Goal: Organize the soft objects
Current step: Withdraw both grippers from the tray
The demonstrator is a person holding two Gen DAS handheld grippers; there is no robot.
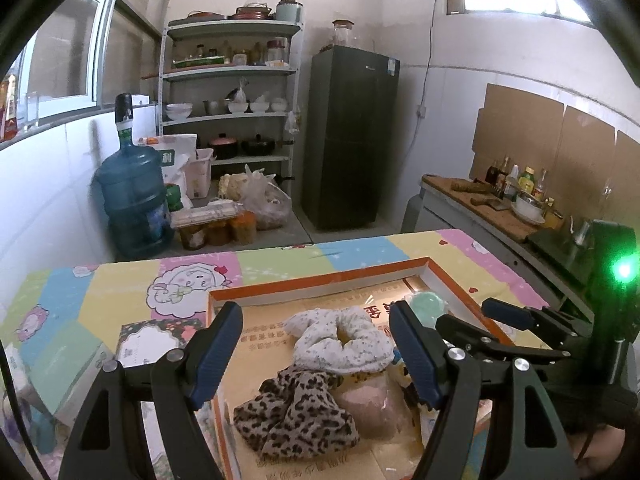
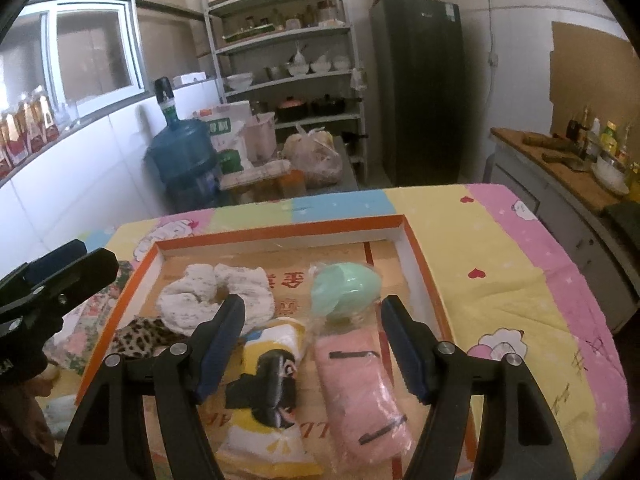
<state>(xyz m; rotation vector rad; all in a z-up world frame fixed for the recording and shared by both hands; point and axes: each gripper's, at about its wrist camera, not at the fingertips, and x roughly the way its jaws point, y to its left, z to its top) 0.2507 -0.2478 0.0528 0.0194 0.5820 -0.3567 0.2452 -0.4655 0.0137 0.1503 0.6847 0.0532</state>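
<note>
Shallow orange-rimmed tray on the cartoon-print tablecloth, holding all the soft stuff: fluffy white speckled scrunchie, leopard-print scrunchie, pink rolled cloth in plastic, mint-green bagged thing. Yellow-white pouch with a black cartoon face clear only from the right wrist; mostly hidden on the left. Left gripper and right gripper both spread wide, pinching nothing, above the tray.

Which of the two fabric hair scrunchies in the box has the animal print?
The leopard scrunchie, brown with dark spots, lying at the near end of the orange-rimmed box. The white scrunchie behind it only has tiny speckles.
</note>
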